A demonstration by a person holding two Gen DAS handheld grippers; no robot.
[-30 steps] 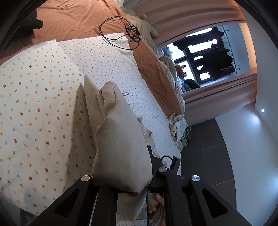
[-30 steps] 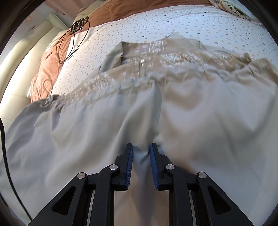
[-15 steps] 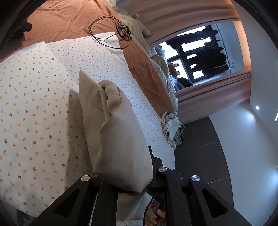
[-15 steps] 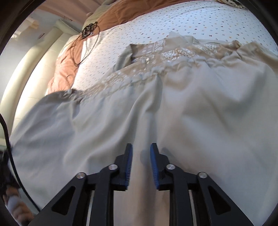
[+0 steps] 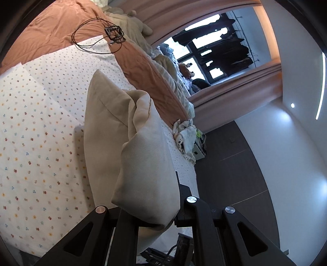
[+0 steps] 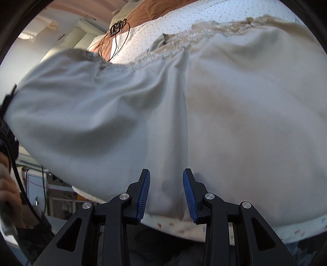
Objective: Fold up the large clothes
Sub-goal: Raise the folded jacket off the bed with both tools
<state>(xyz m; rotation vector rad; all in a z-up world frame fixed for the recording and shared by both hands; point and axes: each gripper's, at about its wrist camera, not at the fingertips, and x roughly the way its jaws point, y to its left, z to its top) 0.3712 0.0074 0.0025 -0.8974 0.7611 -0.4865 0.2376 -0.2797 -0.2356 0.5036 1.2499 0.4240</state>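
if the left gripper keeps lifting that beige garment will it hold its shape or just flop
Probably flop: the beige cloth garment bunches and sags where the left gripper pinches it. It likely drapes and trails, since in the right wrist view it hangs in soft folds off the flower-print bed sheet. It looks fairly light for its spread.

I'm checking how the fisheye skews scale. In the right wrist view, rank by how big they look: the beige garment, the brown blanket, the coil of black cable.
1. Beige garment, filling most of the frame, though it lies closest to the camera.
2. Brown blanket, a strip at the far end of the bed.
3. Black cable, a thin loop beside it.
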